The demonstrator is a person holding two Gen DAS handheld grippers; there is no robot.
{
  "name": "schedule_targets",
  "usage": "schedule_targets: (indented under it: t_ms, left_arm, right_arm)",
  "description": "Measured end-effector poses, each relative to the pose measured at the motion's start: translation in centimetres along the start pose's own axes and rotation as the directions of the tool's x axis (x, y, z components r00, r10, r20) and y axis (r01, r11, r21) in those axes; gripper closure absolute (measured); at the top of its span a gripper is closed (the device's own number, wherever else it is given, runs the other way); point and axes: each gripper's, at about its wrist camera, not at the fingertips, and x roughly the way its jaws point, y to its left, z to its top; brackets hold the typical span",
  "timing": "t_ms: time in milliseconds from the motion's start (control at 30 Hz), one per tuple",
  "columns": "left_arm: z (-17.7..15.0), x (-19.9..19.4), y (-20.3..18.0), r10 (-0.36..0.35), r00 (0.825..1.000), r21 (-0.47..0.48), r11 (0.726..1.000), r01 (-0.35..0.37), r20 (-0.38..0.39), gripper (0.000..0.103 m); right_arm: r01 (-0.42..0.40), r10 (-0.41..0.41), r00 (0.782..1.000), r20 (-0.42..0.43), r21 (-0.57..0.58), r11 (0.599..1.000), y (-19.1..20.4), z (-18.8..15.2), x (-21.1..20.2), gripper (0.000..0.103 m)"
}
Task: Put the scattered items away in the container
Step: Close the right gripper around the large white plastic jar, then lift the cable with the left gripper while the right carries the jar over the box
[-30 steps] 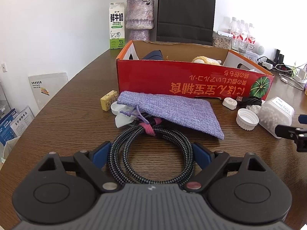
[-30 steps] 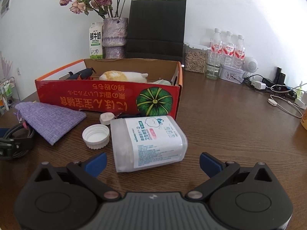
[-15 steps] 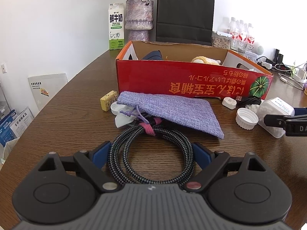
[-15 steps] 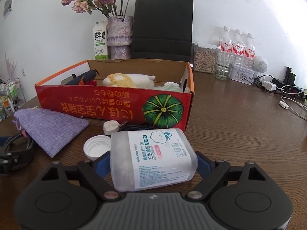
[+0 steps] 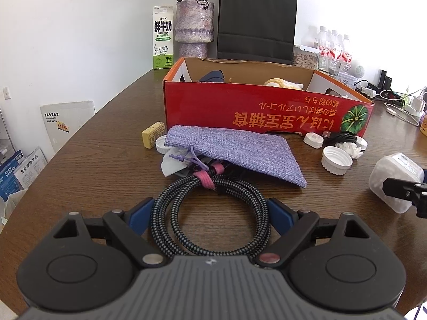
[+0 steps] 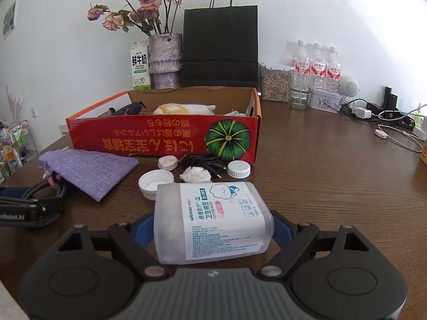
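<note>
Your right gripper (image 6: 213, 229) clamps the cotton swab jar (image 6: 212, 221) across its sides, both pads pressed to the plastic; the jar lies sideways, its open mouth pointing left of the claw. Risk: tip that mouth down on the way to the box and swabs could spill, and smooth plastic may slip in the pinch. Your left gripper (image 5: 210, 213) brackets the coiled braided cable (image 5: 210, 213), pads at or just off the coil, so I can't tell whether it bites; a loose squeeze may spring the loops or drag the purple pouch (image 5: 234, 152) lying just ahead over the cable's tie. The red cardboard box (image 6: 162, 138) stands beyond both claws. Count: one jar, one braided cable, one pouch, three white caps visible, one paper wad (image 6: 196, 174), one yellow block (image 5: 153, 134).
</note>
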Motion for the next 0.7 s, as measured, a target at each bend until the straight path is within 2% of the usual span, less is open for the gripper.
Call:
schedule_targets:
  t_ms: [700]
  left_arm:
    - [0.3,-3.9,0.5,-0.017,0.994,-0.008,1.0,0.018,0.104,0.019]
  right_arm:
    - [-0.014,0.015,0.997,0.074,-0.025,1.0,1.6,0.7,-2.2,0.02]
